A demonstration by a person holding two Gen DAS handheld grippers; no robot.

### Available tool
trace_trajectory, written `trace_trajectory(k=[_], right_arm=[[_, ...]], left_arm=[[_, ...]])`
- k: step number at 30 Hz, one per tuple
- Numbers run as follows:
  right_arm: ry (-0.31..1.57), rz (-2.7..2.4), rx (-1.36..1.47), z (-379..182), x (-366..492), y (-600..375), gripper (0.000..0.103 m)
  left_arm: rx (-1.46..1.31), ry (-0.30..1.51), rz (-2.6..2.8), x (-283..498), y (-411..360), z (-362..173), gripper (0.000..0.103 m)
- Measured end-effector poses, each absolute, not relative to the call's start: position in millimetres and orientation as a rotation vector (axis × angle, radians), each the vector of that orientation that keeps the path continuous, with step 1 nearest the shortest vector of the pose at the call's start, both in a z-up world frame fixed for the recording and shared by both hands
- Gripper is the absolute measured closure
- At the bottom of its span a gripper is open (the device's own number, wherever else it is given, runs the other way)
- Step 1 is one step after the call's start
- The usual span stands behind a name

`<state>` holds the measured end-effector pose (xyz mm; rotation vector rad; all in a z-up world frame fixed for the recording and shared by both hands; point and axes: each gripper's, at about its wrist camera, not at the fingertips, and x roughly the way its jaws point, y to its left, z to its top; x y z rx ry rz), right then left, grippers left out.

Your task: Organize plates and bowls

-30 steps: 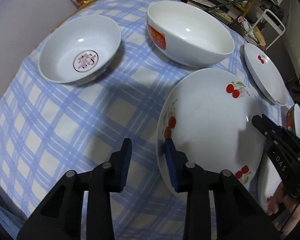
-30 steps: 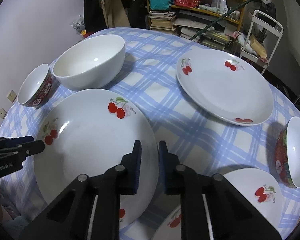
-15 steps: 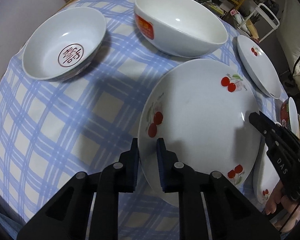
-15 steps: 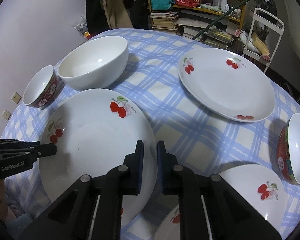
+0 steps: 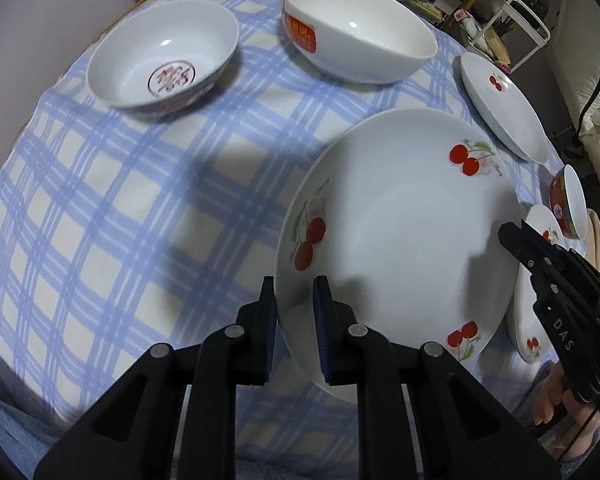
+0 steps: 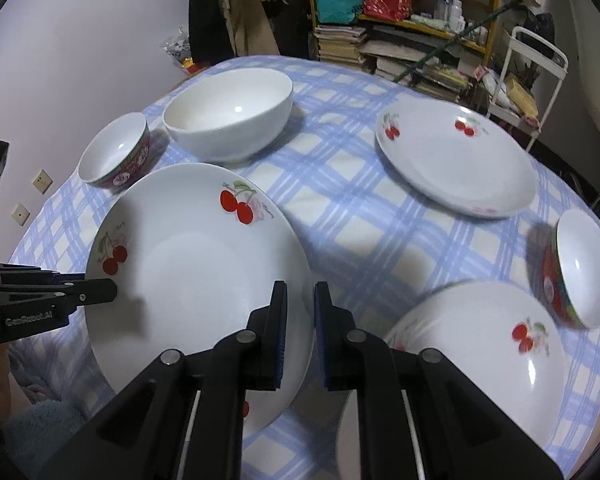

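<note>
The counter (image 6: pixel 352 216) has a blue checked cloth and all the dishes are spread out on it, so the tidying looks like it has only just begun; nothing is stacked yet. The big cherry plate (image 6: pixel 196 264) is the one being moved; it sits at about 9 o'clock in the right wrist view, and both tools hold it; the left gripper (image 5: pixel 294 300) has its jaws pinching the plate's near rim, and the right gripper (image 6: pixel 300 308) has its jaws pinching the other rim. A second big cherry plate (image 6: pixel 456 160) rests at 2 o'clock, well apart. A smaller cherry plate (image 6: pixel 480 344) lies at 4 o'clock, just beside the held one. The large white bowl (image 6: pixel 230 114) stands at 11 o'clock; near it is a small red bowl (image 6: pixel 114 156) at 10 o'clock; another small red bowl (image 6: pixel 576 268) is at 3 o'clock. I think the plates need stacking, and the bowls too; almost all of that is left.
</note>
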<state>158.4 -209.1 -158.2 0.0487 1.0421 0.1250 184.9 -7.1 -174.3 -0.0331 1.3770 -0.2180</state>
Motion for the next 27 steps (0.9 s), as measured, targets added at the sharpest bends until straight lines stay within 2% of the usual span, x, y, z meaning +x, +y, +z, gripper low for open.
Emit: trace_trajectory(k=[14,27], right_arm=[[1.1,0.099,0.013,-159,129,-203,0.088],[1.158,0.079,-0.042,-177,132,-199,0.088]], left_arm=[[0.015,1.386,-0.243,159,-11,-166,0.086],[0.001,1.494,-0.235,172,-17,-193,0.086]])
